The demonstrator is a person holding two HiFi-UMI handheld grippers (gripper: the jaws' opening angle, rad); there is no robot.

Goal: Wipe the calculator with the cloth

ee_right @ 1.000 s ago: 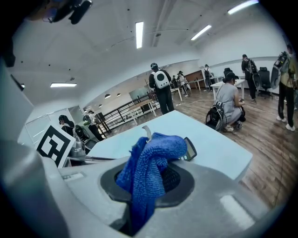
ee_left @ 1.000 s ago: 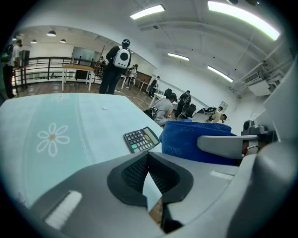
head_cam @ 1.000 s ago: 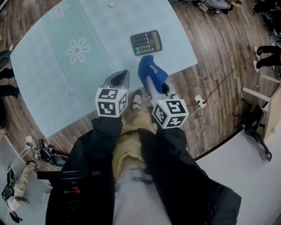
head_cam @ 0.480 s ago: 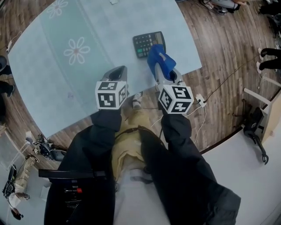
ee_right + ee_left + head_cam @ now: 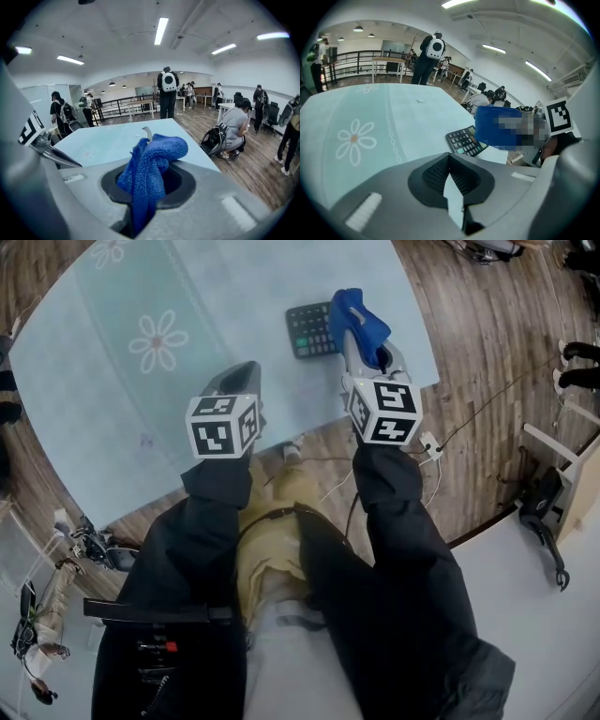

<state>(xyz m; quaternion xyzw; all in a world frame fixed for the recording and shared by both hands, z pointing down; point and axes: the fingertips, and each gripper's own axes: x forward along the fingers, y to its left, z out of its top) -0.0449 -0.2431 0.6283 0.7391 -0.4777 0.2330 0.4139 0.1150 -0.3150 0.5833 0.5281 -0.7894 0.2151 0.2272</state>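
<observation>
A dark calculator (image 5: 309, 330) lies near the right front edge of the pale blue table (image 5: 216, 287). My right gripper (image 5: 356, 345) is shut on a blue cloth (image 5: 356, 317), which hangs over the calculator's right end and hides it. In the right gripper view the cloth (image 5: 152, 161) bulges up from between the jaws of the right gripper (image 5: 146, 190). My left gripper (image 5: 244, 376) hovers over the table's front edge, left of the calculator, shut with nothing in it. The left gripper view shows the calculator (image 5: 464, 140) with the cloth (image 5: 497, 126) just beyond it to the right.
The tablecloth carries a white flower print (image 5: 157, 340). Wooden floor surrounds the table, with a power strip and cable (image 5: 429, 446) at the right. People (image 5: 168, 96) stand and sit beyond the table's far side. The table's corner (image 5: 433, 379) lies close to the calculator.
My right gripper has carried the cloth forward from the table's edge to above the calculator's right end. The left gripper has stayed roughly where it was.
</observation>
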